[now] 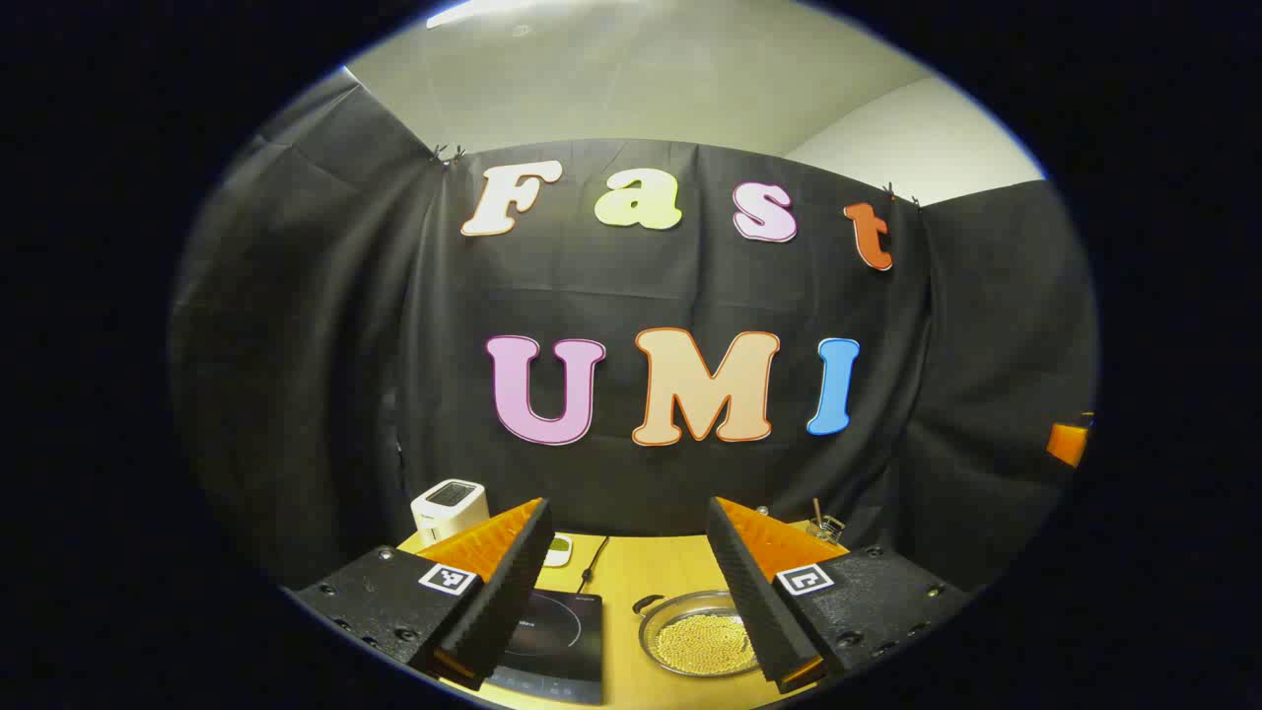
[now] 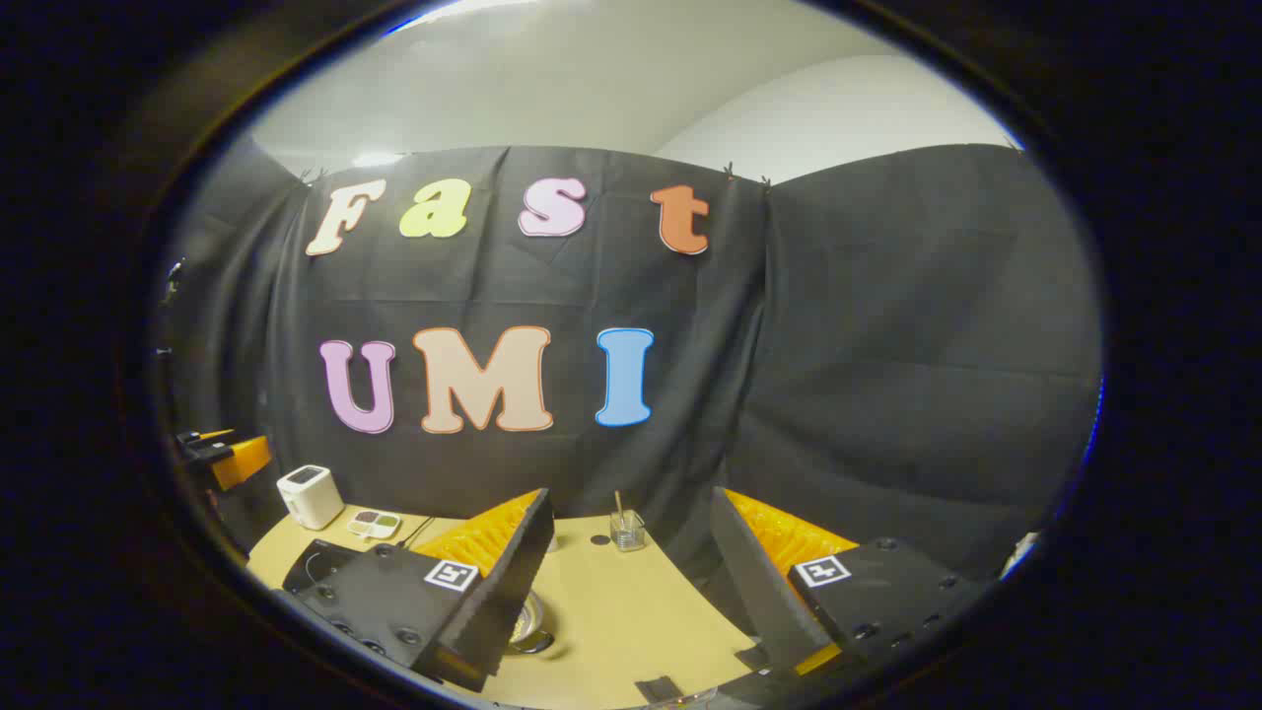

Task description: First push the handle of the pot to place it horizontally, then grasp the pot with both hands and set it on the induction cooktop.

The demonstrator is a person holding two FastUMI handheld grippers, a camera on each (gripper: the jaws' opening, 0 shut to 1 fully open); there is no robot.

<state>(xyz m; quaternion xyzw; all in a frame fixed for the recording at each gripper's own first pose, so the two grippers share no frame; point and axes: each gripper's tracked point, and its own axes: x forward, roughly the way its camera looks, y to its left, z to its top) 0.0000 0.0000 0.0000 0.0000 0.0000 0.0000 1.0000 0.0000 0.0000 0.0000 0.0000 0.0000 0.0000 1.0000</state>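
the left tool (image 1: 626, 582) is seen in the left gripper view with its two fingers spread wide apart and nothing held between them, raised above the wooden surface (image 1: 631, 577). between the fingers, the pot (image 1: 702, 636) is seen resting on the surface, shallow and metallic, filled with small golden beads; a dark handle (image 1: 646, 602) is seen at its left rim. the induction cooktop (image 1: 552, 636) is seen just beside the pot, to its left, flat and black, partly hidden behind the left finger. a dark cable (image 1: 595, 564) is seen running from the cooktop toward the booth wall. a small white appliance (image 1: 449, 508) is placed at the far left corner of the surface, and a small glass (image 1: 826, 525) at the far right.

the right tool (image 2: 631, 582) is seen in the right gripper view likewise parted and empty, above the surface (image 2: 621, 611). a part of the pot (image 2: 529, 623) is seen behind its left finger. the cooktop (image 2: 314, 564), the white appliance (image 2: 310, 496), a small tray (image 2: 375, 524) and the glass (image 2: 627, 530) are also seen there. the left tool (image 2: 232, 456) is seen at the far left edge of that view.
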